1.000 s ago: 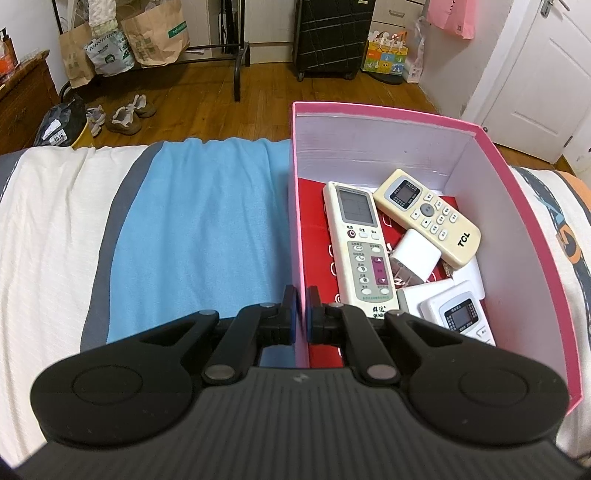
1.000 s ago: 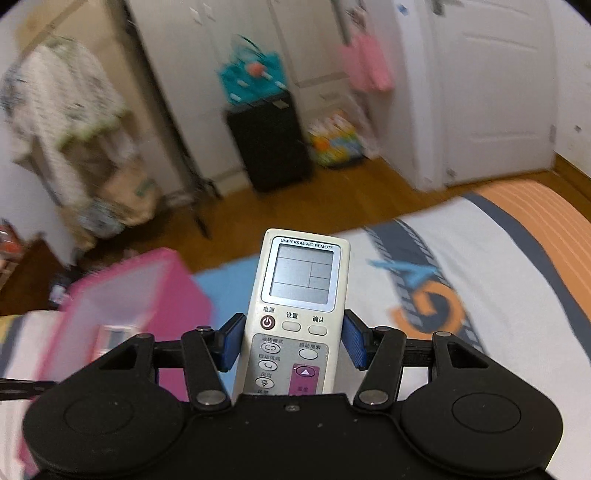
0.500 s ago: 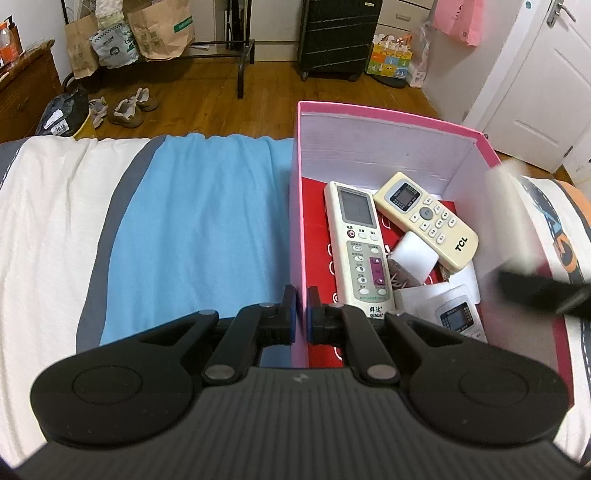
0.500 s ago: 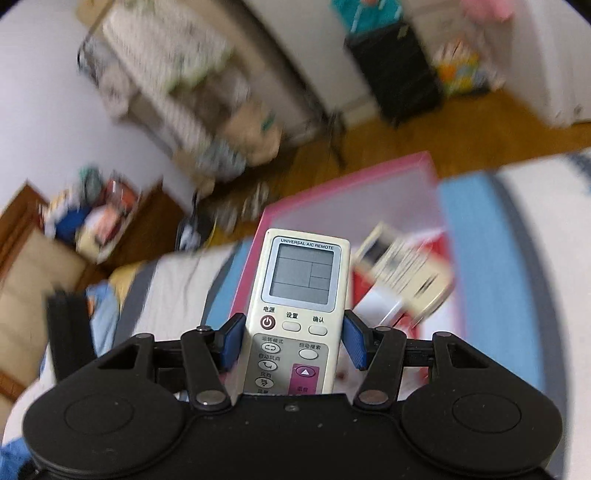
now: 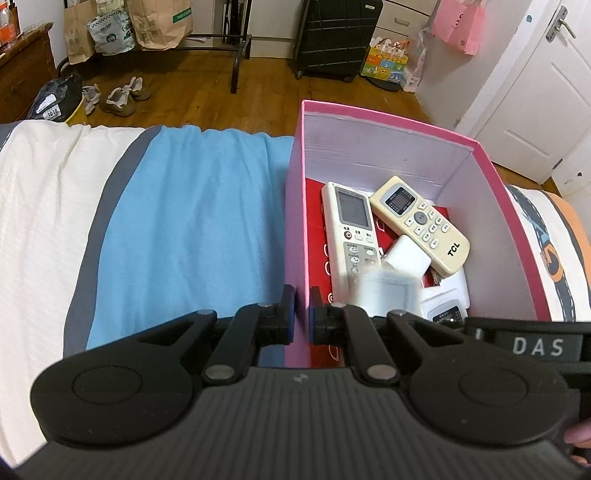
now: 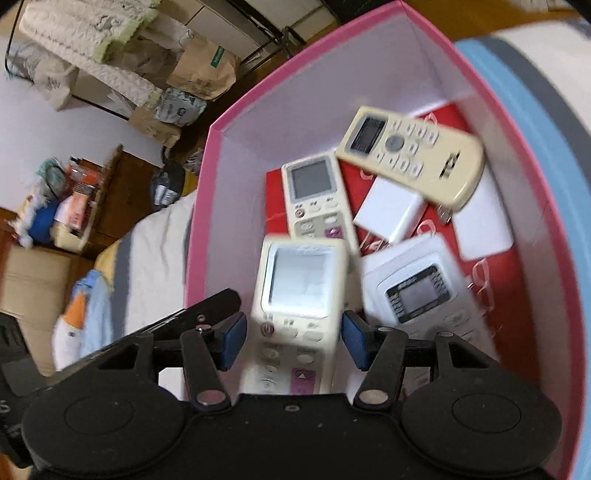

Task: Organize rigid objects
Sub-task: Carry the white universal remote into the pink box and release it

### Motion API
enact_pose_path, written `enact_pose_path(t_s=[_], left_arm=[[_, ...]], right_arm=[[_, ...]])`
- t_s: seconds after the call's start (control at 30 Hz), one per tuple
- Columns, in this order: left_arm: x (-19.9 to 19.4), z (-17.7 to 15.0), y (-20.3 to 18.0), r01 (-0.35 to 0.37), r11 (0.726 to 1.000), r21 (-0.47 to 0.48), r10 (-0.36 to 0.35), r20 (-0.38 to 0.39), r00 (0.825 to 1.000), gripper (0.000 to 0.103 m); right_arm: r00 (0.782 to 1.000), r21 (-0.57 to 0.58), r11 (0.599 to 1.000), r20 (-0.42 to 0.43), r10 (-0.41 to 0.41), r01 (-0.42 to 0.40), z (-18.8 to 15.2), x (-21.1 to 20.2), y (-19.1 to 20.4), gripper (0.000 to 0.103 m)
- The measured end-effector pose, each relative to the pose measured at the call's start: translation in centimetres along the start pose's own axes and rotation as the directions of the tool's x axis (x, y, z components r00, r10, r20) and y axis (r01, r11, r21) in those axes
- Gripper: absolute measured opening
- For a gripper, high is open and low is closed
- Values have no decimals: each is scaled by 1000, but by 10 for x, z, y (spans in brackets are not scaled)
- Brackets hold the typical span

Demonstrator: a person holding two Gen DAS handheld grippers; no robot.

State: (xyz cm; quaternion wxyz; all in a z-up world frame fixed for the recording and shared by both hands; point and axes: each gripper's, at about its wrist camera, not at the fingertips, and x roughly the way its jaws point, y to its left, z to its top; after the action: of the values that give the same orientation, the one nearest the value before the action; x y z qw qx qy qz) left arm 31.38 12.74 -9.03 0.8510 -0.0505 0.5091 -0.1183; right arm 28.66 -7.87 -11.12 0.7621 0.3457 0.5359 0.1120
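A pink box [image 5: 491, 173] stands on the bed and holds a white remote [image 5: 351, 229], a cream TCL remote [image 5: 421, 221], a white charger [image 5: 408, 254] and a small white remote [image 5: 445, 314]. My left gripper [image 5: 300, 317] is shut on the box's near left wall. My right gripper [image 6: 293, 341] is over the box [image 6: 210, 177] with its jaws spread. A white universal remote [image 6: 299, 306] sits blurred between them, with gaps on both sides. It also shows blurred in the left wrist view [image 5: 388, 291].
The bed has a blue and white striped sheet [image 5: 184, 229]. Beyond it lie a wooden floor, shoes [image 5: 122, 98], paper bags, a black suitcase [image 5: 336, 33] and a white door [image 5: 546, 96]. A brown cabinet [image 6: 92, 199] stands left of the bed.
My right gripper swung over the pink box and tipped down into it. Its jaws opened off the universal remote, which is now loose and blurred. My left gripper stayed on the box wall.
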Motion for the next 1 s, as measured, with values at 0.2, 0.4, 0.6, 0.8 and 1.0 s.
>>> enact_pose_path(t_s=[0.2,0.4,0.6,0.8,1.0], left_arm=[[0,0,-3,-5,1000,4,5,2,1000,6],[2,-1,-4,-8,1000,5,8,-1,1000,6],[2,-1,-3,-13,1000,17,13,2,1000,6],[1,0,-1,-13,1000,-8,13,-5,1000,6],[-7,-3,-7,-40,999,-1,40,-4,999,6]], right_arm=[[999,-37,999,-1,32,-32,-15,4,0,26],[1000,-138,990,12,-25,27,-27,12,10,23],[989,-336,930,66,-134,149,-28,-4,36,26],[970,-510,836,225,-97,202,-38,-82,41,28],[929,-542,791,360,-86,283,-55,-147,31,28]])
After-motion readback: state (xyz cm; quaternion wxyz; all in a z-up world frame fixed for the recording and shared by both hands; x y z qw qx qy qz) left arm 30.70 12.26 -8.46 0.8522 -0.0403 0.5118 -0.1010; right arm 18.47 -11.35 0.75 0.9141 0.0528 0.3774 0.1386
